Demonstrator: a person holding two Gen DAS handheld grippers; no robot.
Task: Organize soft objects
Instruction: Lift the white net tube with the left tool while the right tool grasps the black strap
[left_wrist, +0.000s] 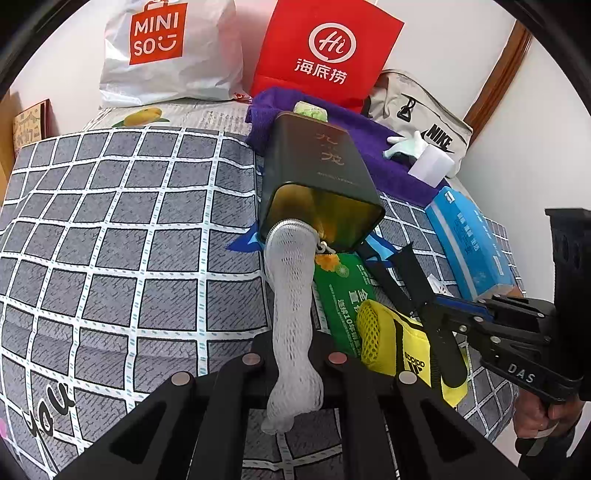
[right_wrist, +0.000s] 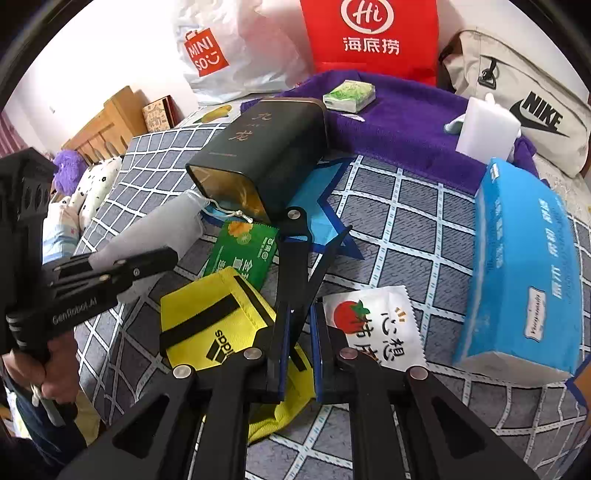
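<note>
L gripper (left_wrist: 293, 363) fingers are clamping the mesh bag (left_wrist: 293, 295), its top lying in the tin (left_wrist: 321, 184) mouth on the bed (left_wrist: 110, 221); R gripper (right_wrist: 299, 332) fingers are standing narrow, pinching the yellow pouch (right_wrist: 207, 317) strap beside the green pack (right_wrist: 240, 254).

You see a grey bedsheet (left_wrist: 110, 229) checked with white lines, a dark green tin (left_wrist: 317, 173) with a gold inside, a white mesh pouch (left_wrist: 291, 306), a yellow adidas bag (right_wrist: 218, 317) striped black, a green packet (right_wrist: 243, 251), a blue tissue pack (right_wrist: 521, 266), a purple towel (right_wrist: 406, 122) and a red bag (right_wrist: 369, 37).
</note>
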